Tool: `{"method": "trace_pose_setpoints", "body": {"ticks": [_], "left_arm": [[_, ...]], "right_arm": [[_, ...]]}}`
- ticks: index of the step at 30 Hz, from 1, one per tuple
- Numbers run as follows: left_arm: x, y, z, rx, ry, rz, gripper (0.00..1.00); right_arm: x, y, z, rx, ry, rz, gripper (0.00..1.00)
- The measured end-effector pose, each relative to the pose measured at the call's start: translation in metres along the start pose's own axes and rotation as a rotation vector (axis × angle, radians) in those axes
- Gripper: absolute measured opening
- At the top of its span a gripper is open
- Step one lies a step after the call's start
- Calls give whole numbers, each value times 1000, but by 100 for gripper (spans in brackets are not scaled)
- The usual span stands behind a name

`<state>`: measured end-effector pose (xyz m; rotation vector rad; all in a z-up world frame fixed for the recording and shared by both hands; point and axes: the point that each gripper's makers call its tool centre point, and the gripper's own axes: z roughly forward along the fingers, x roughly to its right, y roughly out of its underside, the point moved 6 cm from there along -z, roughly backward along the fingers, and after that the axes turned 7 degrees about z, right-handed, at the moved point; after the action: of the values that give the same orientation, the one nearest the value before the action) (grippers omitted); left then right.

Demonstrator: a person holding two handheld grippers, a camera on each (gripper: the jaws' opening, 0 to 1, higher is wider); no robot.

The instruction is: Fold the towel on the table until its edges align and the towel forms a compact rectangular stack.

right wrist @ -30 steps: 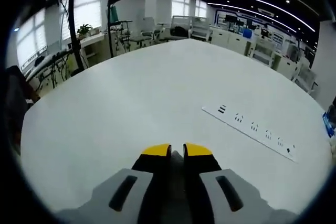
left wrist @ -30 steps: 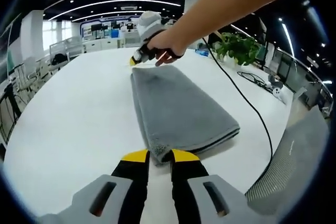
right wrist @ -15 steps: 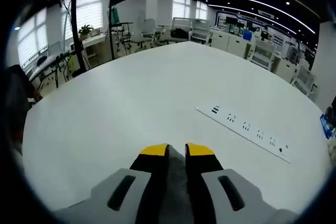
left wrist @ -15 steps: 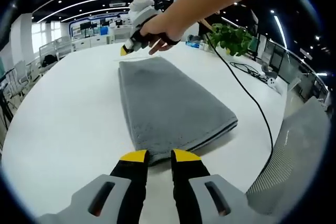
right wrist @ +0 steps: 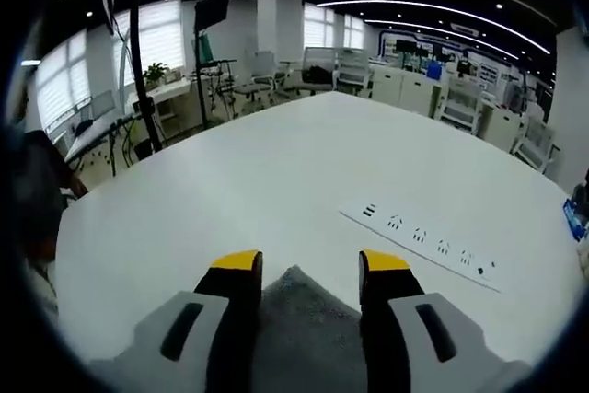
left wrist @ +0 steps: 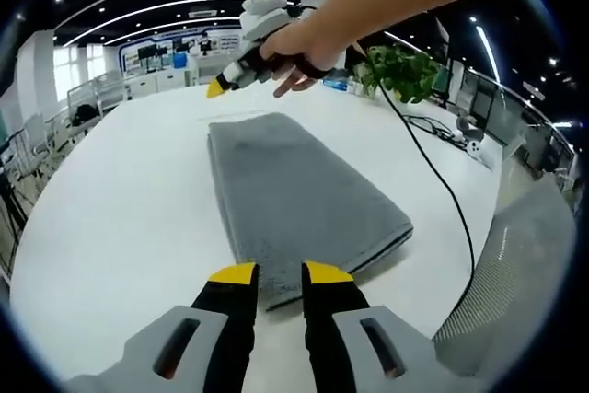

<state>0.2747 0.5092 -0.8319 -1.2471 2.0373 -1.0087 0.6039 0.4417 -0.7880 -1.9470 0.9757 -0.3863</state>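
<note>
The grey towel (left wrist: pixel 304 190) lies folded into a long rectangle on the white round table (left wrist: pixel 120 209). In the left gripper view my left gripper (left wrist: pixel 281 275) sits at the towel's near edge, its jaws close together with the edge between them. A hand holds my right gripper (left wrist: pixel 219 87) just above the towel's far end. In the right gripper view my right gripper (right wrist: pixel 308 264) stands open, jaws wide apart, and the towel's far end (right wrist: pixel 304 329) lies loose on the table (right wrist: pixel 230 181) below them.
A white power strip (right wrist: pixel 423 241) lies on the table beyond the towel's far end. A black cable (left wrist: pixel 433 181) runs along the table's right side past a potted plant (left wrist: pixel 409 75). A mesh chair back (left wrist: pixel 515 292) stands at the near right edge.
My right gripper has opened and let go of the towel's far end, rising slightly. The left gripper stays at the near edge, its jaws hardly changed.
</note>
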Motion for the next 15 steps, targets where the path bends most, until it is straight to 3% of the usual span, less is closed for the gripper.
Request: {"method": "trace_pose_setpoints", "body": {"ticks": [15], "left_arm": [[-14,-34,-1,42,-19,78,33]], "right_arm": [[12,-13,-55,55,-23,29,66]]}}
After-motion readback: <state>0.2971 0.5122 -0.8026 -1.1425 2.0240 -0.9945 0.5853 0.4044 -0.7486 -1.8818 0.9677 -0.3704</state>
